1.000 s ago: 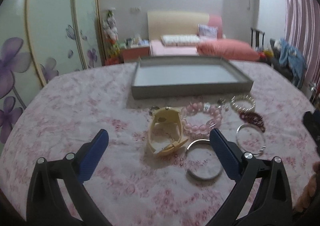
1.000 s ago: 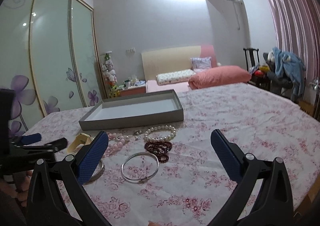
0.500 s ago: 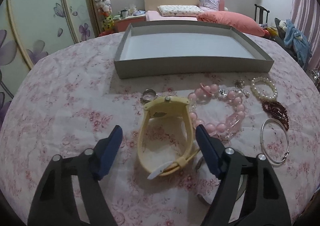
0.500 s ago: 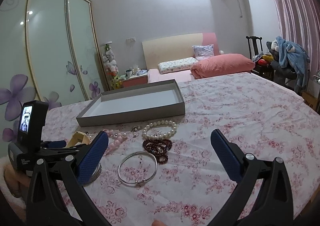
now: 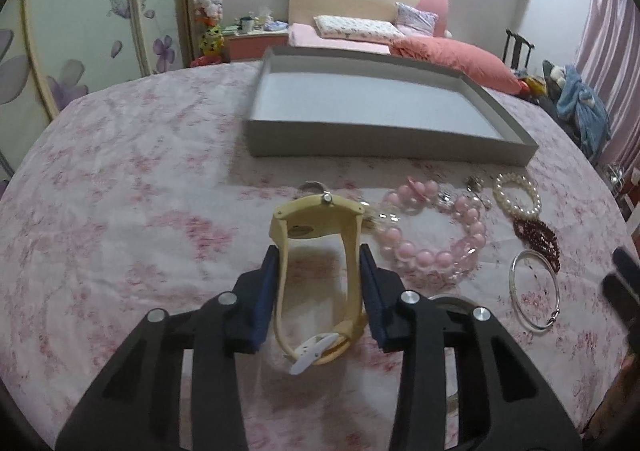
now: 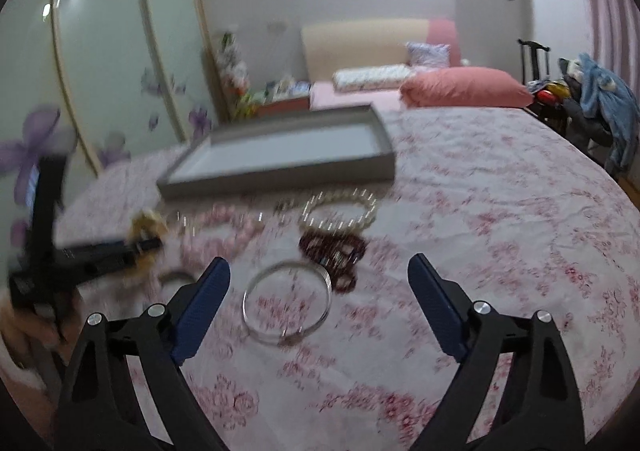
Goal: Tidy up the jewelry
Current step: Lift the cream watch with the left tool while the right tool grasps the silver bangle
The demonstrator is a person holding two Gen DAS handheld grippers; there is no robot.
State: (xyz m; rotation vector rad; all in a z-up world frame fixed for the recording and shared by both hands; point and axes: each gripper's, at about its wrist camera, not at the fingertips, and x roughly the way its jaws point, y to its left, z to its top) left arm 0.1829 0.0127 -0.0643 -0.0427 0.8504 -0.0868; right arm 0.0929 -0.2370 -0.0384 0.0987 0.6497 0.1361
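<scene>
**Q.** What does the left gripper [image 5: 319, 283] hold, and how do its pads stand?

**A.** Its blue pads [image 5: 267, 291] are closed onto the two sides of the yellow watch [image 5: 320, 247] strap. The watch case lies ahead of the fingertips and the buckle end lies back between the fingers. Whether the watch has left the floral cloth [image 5: 120, 191] cannot be told.

**Q.** Where is the destination relative to that gripper?

**A.** The grey tray [image 5: 384, 141] lies straight ahead, beyond the watch case, with its near wall facing the fingers. It appears empty.

**Q.** What lies beside the grasp?

**A.** Just right of the right pad sits the pink bead bracelet [image 5: 436, 235]. Further right lie the pearl bracelet [image 5: 516, 193], the dark red bead bracelet [image 5: 538, 237] and a silver bangle [image 5: 534, 293].

**Q.** And the right gripper [image 6: 320, 291]?

**A.** Its fingers stand wide apart and hold nothing. The silver bangle [image 6: 287, 301] lies on the cloth between and just ahead of them; the view is blurred.

**Q.** How is the step best done?

**A.** Judged from this view, the strap is flexible and may bow or slip, so the squeeze should be kept even. The lift should go straight up, clear of the pink beads, then forward over the near wall before release.
</scene>
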